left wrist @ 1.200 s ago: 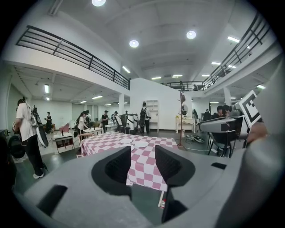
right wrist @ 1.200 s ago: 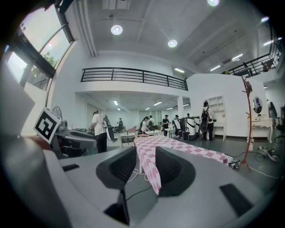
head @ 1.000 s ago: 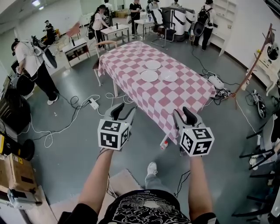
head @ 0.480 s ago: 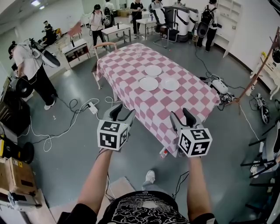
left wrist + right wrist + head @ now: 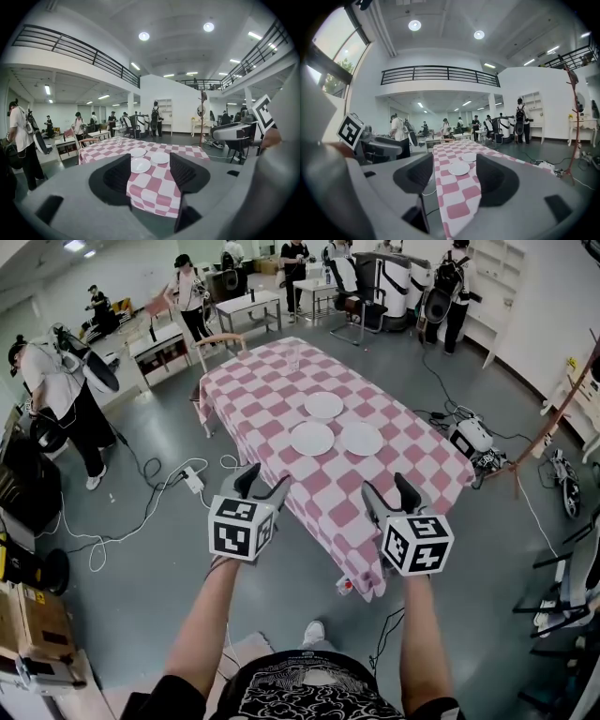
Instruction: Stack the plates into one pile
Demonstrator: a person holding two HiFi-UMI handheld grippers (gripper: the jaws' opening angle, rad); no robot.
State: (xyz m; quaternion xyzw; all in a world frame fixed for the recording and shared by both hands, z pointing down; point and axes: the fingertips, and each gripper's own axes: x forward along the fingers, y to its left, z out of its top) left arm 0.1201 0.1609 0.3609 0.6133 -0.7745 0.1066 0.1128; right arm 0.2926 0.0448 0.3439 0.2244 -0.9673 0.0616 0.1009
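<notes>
Three round white plates (image 5: 312, 438), lying flat, face up, no long side. Close together, not piled, mid pink-checked table (image 5: 272, 381). Nearer than a second ago. Left gripper (image 5: 261, 482) and right gripper (image 5: 392, 491) short of the table, opening wide, both empty.

The table (image 5: 328, 493) is sliding down toward the middle of the head view, and its near corner is now poking in between the left gripper (image 5: 262, 486) and the right gripper (image 5: 390, 495). The three plates (image 5: 312, 438) are dropping from the upper middle toward the centre with it. Both grippers' jaws are opening wider, with nothing caught between them. The person in the white shirt (image 5: 56, 381) is drifting toward the left edge.
</notes>
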